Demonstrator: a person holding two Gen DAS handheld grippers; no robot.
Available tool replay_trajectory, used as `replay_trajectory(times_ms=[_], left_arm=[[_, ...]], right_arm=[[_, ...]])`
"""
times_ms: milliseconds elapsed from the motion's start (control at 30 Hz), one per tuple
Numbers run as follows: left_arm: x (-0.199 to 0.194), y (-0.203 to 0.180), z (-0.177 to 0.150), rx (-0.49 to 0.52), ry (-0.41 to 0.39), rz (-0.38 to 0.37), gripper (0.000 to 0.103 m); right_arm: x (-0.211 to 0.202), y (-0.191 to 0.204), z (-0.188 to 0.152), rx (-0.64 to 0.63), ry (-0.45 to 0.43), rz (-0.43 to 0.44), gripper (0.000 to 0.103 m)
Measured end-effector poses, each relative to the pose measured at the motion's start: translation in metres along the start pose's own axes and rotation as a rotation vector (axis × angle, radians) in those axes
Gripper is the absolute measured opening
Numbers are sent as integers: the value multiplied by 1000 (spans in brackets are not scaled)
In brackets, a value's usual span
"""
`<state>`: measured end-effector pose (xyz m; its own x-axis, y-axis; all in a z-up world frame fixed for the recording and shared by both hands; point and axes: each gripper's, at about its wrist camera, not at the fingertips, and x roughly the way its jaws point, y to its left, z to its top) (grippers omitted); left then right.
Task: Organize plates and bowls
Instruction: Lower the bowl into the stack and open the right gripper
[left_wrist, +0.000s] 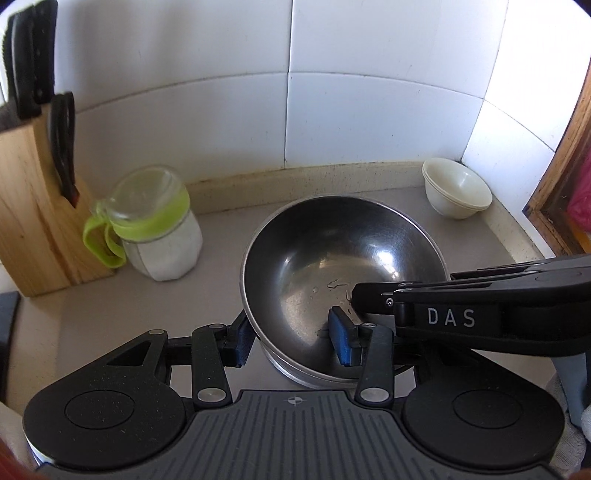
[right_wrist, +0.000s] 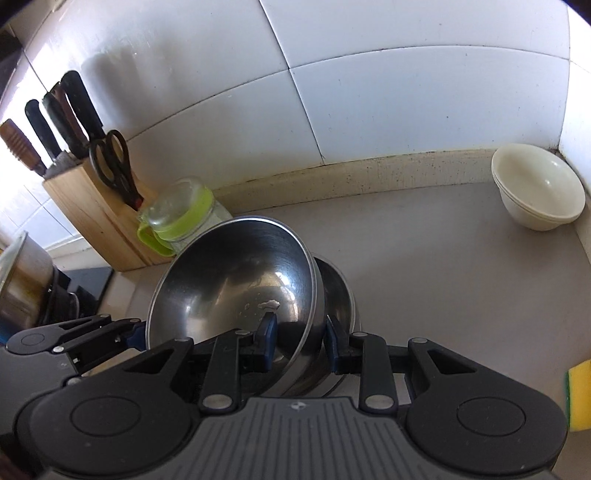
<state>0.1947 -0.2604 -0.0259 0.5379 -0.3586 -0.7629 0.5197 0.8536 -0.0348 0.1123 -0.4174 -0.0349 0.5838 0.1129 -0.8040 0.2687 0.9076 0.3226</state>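
A large steel bowl (left_wrist: 332, 258) sits tilted on top of another steel bowl (right_wrist: 338, 291) on the grey counter. My left gripper (left_wrist: 291, 338) straddles the top bowl's near rim, one blue pad outside, one inside, with a wide gap. My right gripper (right_wrist: 301, 341) straddles the right rim of the same top bowl (right_wrist: 236, 284), one pad inside, one outside, pads apart. The right gripper's body also reaches in from the right in the left wrist view (left_wrist: 480, 306). Two stacked cream bowls (left_wrist: 456, 188) stand in the back right corner, also in the right wrist view (right_wrist: 537, 188).
A wooden knife block (left_wrist: 40, 221) with knives and scissors stands at the left. A glass jar with a green lid (left_wrist: 159, 229) is beside it. White tiled wall behind. A yellow-green sponge (right_wrist: 580, 395) lies at the right. A pot (right_wrist: 22, 280) is at far left.
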Motion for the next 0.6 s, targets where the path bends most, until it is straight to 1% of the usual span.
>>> replay_trajectory(times_ms=[67, 167, 233, 300, 367, 433, 500, 600], left_arm=[[2, 2, 2, -4, 2, 0, 51], [5, 8, 3, -19, 17, -11, 50], [4, 10, 3, -20, 14, -14, 50], [-2, 13, 4, -21, 2, -19, 52], [-9, 17, 4, -20, -15, -19, 55], [-16, 21, 5, -25, -33, -10, 60], [-18, 24, 6, -33, -41, -5, 60], [-21, 27, 6, -34, -47, 3, 60]], right_arm=[[1, 0, 2, -5, -6, -6, 32], [-2, 5, 2, -37, -44, -44, 33], [-7, 4, 3, -37, -65, -47, 35], [-13, 2, 3, -30, -85, -40, 36], [-18, 1, 0, -29, -114, -66, 36], [-25, -1, -4, -17, -148, -64, 37], [-23, -3, -4, -20, -154, -84, 41], [-21, -8, -7, -4, -186, -133, 41]])
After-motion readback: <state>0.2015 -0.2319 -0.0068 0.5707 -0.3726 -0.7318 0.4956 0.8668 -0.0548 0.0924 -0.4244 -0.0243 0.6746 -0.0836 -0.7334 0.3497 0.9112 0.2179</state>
